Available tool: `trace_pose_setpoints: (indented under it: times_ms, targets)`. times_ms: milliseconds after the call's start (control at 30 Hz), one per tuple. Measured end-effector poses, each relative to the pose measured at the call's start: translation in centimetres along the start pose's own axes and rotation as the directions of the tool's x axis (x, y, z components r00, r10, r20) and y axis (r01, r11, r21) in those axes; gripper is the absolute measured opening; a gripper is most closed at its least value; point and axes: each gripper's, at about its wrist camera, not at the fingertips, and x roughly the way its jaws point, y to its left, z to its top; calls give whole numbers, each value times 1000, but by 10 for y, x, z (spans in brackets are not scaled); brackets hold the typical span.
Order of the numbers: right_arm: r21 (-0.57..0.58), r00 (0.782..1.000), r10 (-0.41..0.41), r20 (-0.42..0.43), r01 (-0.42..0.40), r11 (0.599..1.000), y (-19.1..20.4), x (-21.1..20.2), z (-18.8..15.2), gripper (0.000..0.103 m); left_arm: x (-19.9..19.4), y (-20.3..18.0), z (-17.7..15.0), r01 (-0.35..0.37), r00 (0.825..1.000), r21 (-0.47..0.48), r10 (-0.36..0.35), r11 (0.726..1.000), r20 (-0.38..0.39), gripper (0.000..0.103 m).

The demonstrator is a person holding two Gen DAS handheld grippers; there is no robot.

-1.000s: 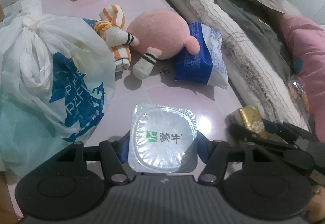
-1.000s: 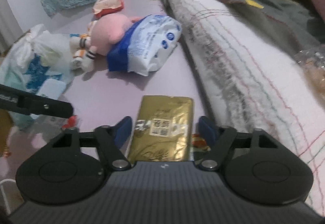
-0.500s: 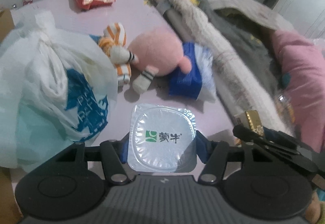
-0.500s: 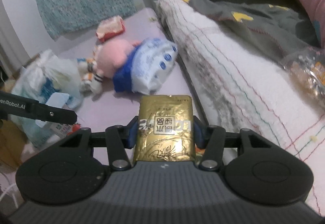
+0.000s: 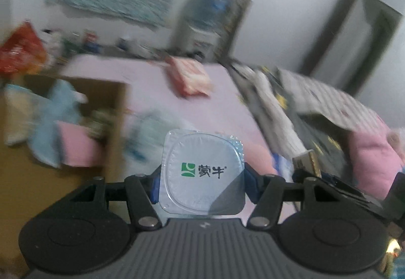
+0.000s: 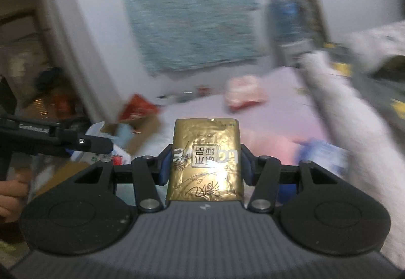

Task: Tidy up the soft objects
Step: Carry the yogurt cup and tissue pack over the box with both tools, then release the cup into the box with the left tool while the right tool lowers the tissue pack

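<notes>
My left gripper (image 5: 202, 179) is shut on a yogurt cup (image 5: 202, 167) with a white foil lid and a green logo, held up above the pink table (image 5: 149, 81). The blue pads press on both of the cup's sides. My right gripper (image 6: 205, 166) is shut on a flat gold foil pack (image 6: 206, 144), also lifted off the table. That pack (image 5: 306, 162) shows at the right of the left wrist view. Behind the cup the pink plush toy (image 5: 258, 155) is a blur. Beside it lies a blue-and-white soft pack (image 6: 321, 152).
An open cardboard box (image 5: 111, 91) with blue and pink soft items stands left of the table. A red-and-white wipes pack (image 5: 192, 76) lies at the table's far end. A rolled blanket (image 5: 276, 114) and a pink pillow (image 5: 372, 152) are on the right. A hand (image 6: 10, 193) holds the left gripper.
Both grippers rose and tipped upward, so the far wall now fills the views. The right gripper closed on the gold pack and lifted it. The left kept the cup.
</notes>
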Motion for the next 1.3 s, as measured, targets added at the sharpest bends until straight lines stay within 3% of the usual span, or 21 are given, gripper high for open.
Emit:
trace_pose_setpoints:
  times_ms: [167,267,400,533,600,733,967,1167,1300]
  targets:
    - [-13,976,196,-91,-198,980,57,63,33,51,-22,57,11,-124,991,-62,126,990,34,62]
    - [-34,954,256,-156,-264,964,93,102,45,51,-18,93,14,-181,983,-111,183,977,8,62]
    - [-5,908,305,-286,-320,947,134,165,50,51,-1,144,14,-255,967,-146,250,956,-53,62]
    - [77,846,323,-424,-321,944,165,231,41,51,23,190,11,-333,939,-152,314,931,-137,62]
    - [88,828,317,-462,-313,946,180,253,34,51,30,209,10,-366,925,-155,342,918,-164,62]
    - [65,813,286,-507,-295,953,211,273,13,51,39,234,8,-416,904,-157,388,896,-182,62]
    - [66,802,260,-538,-268,961,213,302,9,51,52,246,18,-434,897,-127,415,892,-151,63]
    - [78,797,253,-549,-253,964,202,311,0,51,56,257,21,-479,876,-161,458,863,-150,69]
    - [71,791,242,-562,-246,967,201,316,-5,51,50,260,20,-475,878,-182,451,861,-159,69]
